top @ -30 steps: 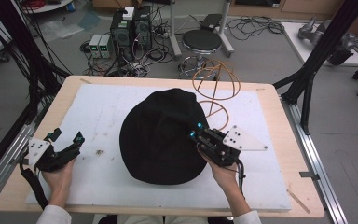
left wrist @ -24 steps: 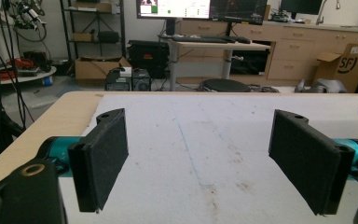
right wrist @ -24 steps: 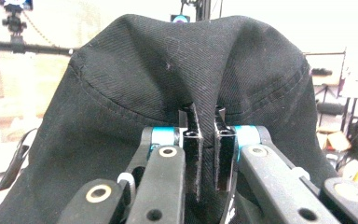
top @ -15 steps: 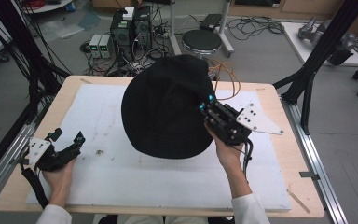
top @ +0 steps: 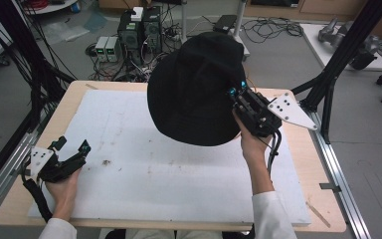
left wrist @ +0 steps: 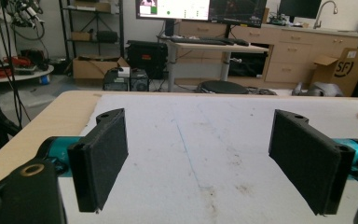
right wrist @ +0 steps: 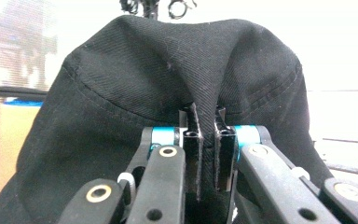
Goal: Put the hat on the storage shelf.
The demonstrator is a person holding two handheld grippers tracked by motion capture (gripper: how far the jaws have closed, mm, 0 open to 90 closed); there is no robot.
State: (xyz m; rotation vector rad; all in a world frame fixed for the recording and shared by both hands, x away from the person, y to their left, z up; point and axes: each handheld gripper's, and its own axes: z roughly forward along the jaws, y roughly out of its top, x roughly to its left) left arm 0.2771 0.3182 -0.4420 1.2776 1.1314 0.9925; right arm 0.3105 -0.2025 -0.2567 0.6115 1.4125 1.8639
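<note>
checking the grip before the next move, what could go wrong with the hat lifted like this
1. The right gripper pinches just a thin fold of the black bucket hat, so the fabric may slip out and the hat drop.
2. The hat hangs over the far table edge, above cables and boxes on the floor; a drop could land there.
3. The left gripper rests open on the white mat, far from the hat, so it cannot catch it.

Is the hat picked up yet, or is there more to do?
Done: the right gripper is pinched shut on a fold of the black hat. In hand: the hat hangs in the air above the white mat. Left: the left gripper rests open near the table's edge, holding nothing, and the hat isn't set down anywhere.
</note>
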